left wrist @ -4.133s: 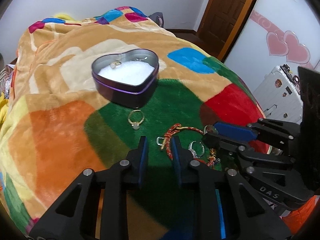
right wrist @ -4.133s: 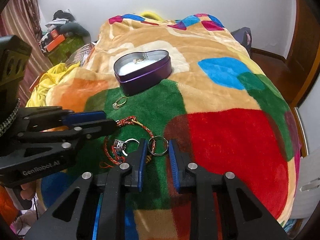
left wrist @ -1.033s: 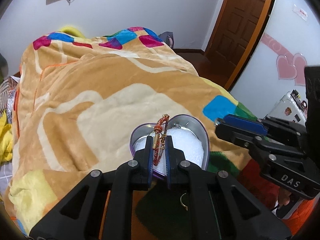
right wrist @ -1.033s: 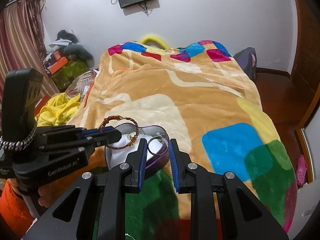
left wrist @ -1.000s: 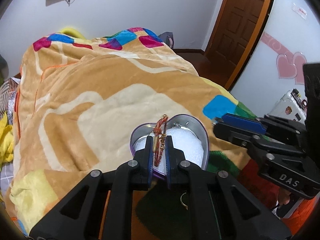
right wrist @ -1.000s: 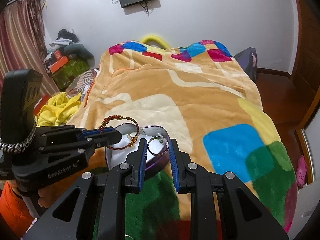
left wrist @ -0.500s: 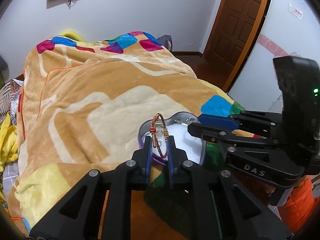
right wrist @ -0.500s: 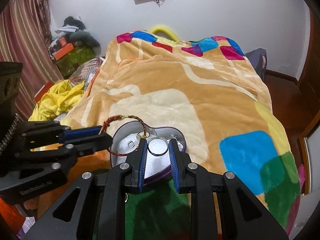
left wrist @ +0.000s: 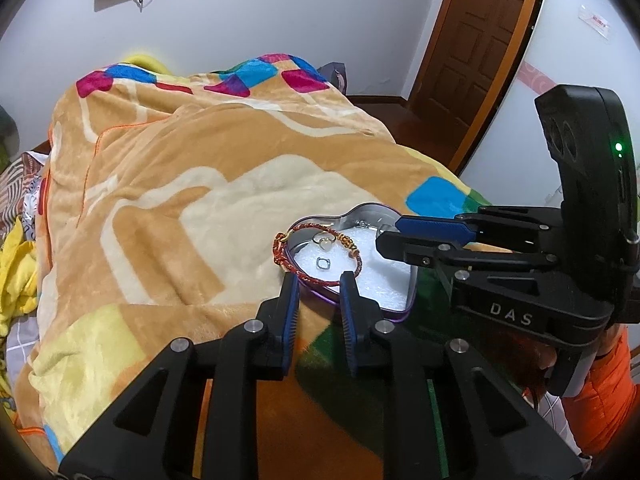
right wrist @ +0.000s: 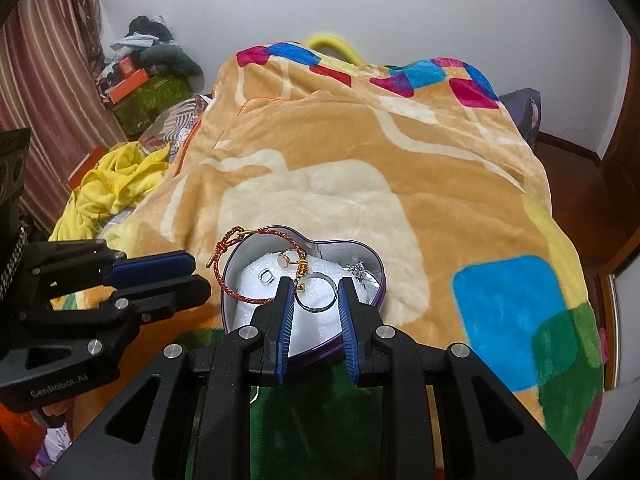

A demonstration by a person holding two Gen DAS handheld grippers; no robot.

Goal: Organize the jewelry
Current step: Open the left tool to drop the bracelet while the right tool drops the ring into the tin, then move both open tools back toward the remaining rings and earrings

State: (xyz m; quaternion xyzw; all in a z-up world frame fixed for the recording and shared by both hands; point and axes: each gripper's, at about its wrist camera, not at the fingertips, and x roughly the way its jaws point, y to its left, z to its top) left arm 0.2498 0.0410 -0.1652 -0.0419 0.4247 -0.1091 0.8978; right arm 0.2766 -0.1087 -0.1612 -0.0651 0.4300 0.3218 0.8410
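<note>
A purple heart-shaped tin (left wrist: 402,312) (right wrist: 374,266) with white foam inside sits on the blanket. The red braided bracelet (left wrist: 308,278) (right wrist: 244,299) lies draped over the tin's left rim. My left gripper (left wrist: 318,290) (right wrist: 198,276) is at the tin's near rim, its jaws opening; one strand runs between the pads, which do not press it. My right gripper (right wrist: 315,294) (left wrist: 390,236) is shut on a silver ring (right wrist: 316,278) just over the foam. A gold ring (left wrist: 325,242) (right wrist: 286,258) and a small silver ring (left wrist: 323,263) (right wrist: 266,276) lie in the tin.
A patchwork fleece blanket (left wrist: 180,184) (right wrist: 360,152) covers the bed. Yellow cloth (right wrist: 116,184) and boxes (right wrist: 136,80) pile up at the left of the bed. A wooden door (left wrist: 476,48) stands at the far right. A person's orange sleeve (left wrist: 604,396) shows behind the right gripper.
The left jaws have parted, and the bracelet, held upright between the pads before, now lies over the tin's rim. The right gripper with its ring has come closer over the tin.
</note>
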